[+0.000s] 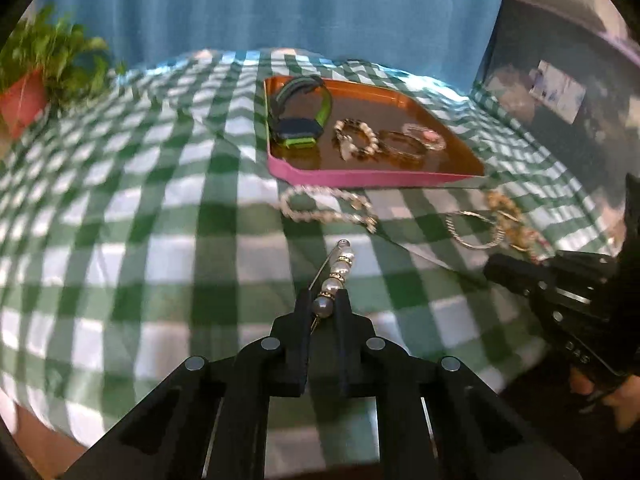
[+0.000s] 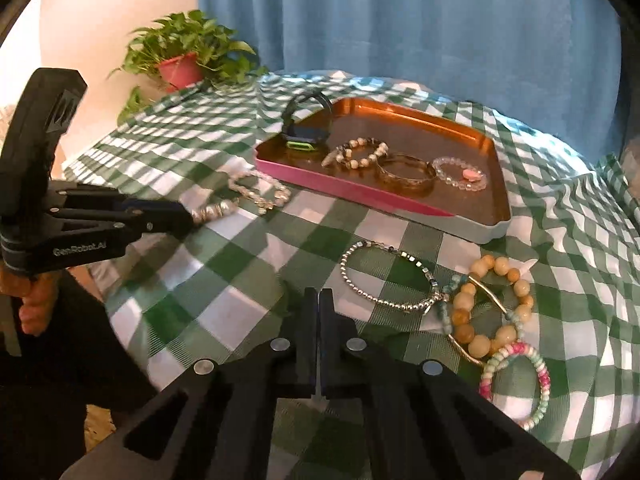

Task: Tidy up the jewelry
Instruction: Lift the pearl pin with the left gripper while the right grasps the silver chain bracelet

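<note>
Surface: a table under a green-and-white checked cloth (image 2: 240, 280), rumpled in places.
Room: a blue curtain (image 2: 400, 20) hangs behind the table; a leafy green plant in a red pot (image 2: 180, 66) stands at the far left corner, against a pale wall.
Tray: one shallow metal tray with a copper-coloured floor and a pink outer rim (image 2: 340, 188), toward the back of the table.
In the tray, four pieces: one dark smartwatch with a lime-green strap (image 2: 304, 136) at the left end, then one bracelet of cream and brown beads (image 2: 360, 154), one brown bangle (image 2: 406, 172) and one clear bead bracelet with a pink charm (image 2: 460, 174) in a row to its right.
On the cloth, in front of the tray: one pale pearl-like bead bracelet (image 2: 260, 190) near the tray's left corner; one silver bead chain bracelet (image 2: 384, 276); one bracelet of large yellow-cream beads (image 2: 496, 308), touching the silver one; one pink, white and green bead bracelet (image 2: 520, 384) nearest the camera.
Left tool (image 1: 323, 300): clamped on a pearl-and-gold bar brooch pin (image 1: 338, 272), held above the cloth in front of the tray; its thin pin wire stands off to one side.
Right tool (image 2: 319, 300): fingers pressed together, nothing between them, over the cloth near the silver bracelet.
Writing: "GenRobot.AI" in white on the left tool's side, in the right wrist view; "DAS" on the right tool's body, in the left wrist view.
</note>
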The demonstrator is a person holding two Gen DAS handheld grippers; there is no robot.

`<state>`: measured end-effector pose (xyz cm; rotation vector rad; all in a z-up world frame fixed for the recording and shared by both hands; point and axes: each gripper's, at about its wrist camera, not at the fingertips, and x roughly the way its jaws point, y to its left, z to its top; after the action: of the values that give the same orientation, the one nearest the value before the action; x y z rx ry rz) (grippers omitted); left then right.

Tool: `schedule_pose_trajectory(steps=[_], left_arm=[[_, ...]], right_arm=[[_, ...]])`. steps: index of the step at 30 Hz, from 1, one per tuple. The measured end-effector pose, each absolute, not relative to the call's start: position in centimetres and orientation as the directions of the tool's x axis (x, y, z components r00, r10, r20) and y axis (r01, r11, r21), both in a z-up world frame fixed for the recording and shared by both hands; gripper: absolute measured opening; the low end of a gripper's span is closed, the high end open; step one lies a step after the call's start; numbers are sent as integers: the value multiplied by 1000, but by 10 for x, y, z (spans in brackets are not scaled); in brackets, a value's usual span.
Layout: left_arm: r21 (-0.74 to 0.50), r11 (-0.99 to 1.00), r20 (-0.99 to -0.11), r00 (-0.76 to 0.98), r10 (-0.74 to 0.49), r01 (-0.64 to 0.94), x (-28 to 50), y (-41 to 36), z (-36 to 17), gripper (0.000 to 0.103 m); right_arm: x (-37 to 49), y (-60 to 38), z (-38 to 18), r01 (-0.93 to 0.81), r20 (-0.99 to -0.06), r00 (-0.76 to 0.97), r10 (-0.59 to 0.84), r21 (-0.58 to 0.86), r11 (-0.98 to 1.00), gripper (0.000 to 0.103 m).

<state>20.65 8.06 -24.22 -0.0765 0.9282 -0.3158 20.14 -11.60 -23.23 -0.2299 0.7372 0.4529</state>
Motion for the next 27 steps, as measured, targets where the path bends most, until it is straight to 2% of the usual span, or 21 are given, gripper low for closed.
schedule_pose_trajectory(steps=[2, 3, 5, 6, 7, 10, 13, 18, 22, 27], left_arm=[[-220, 949, -773, 553, -312, 228, 201, 82, -242, 12], [-220, 949, -772, 555, -310, 225, 200, 82, -242, 12], [-219, 951, -771, 557, -307, 221, 200, 82, -242, 13], [-212, 952, -772, 560, -302, 222, 200, 81, -241, 13], [-194, 954, -773, 563, -292, 228, 200, 80, -241, 13], [-118, 959, -774, 581, -250, 256, 200, 71, -242, 14], [-70, 957, -770, 595, -230, 280, 204, 64, -243, 20], [13, 955, -766, 617, -181, 296, 210, 55, -244, 21], [-9, 954, -768, 608, -199, 301, 215, 57, -244, 21], [-33, 953, -769, 601, -215, 300, 217, 58, -244, 21]], right_arm=[[195, -118, -229, -468, -674, 669, 313, -55, 882, 0], [194, -120, -228, -452, -668, 681, 300, -62, 890, 3], [198, -124, -229, -444, -679, 671, 298, -47, 895, 18], [199, -125, -229, -449, -682, 662, 311, -28, 893, 31], [202, -128, -228, -453, -682, 650, 335, 6, 891, 38], [210, -128, -228, -438, -682, 652, 332, 19, 899, 38], [220, -125, -235, -422, -705, 643, 298, -2, 907, 38], [225, -116, -239, -417, -702, 676, 223, -115, 902, 36], [232, -118, -238, -435, -716, 646, 264, -61, 898, 10], [235, -120, -232, -430, -699, 658, 278, -46, 902, 8]])
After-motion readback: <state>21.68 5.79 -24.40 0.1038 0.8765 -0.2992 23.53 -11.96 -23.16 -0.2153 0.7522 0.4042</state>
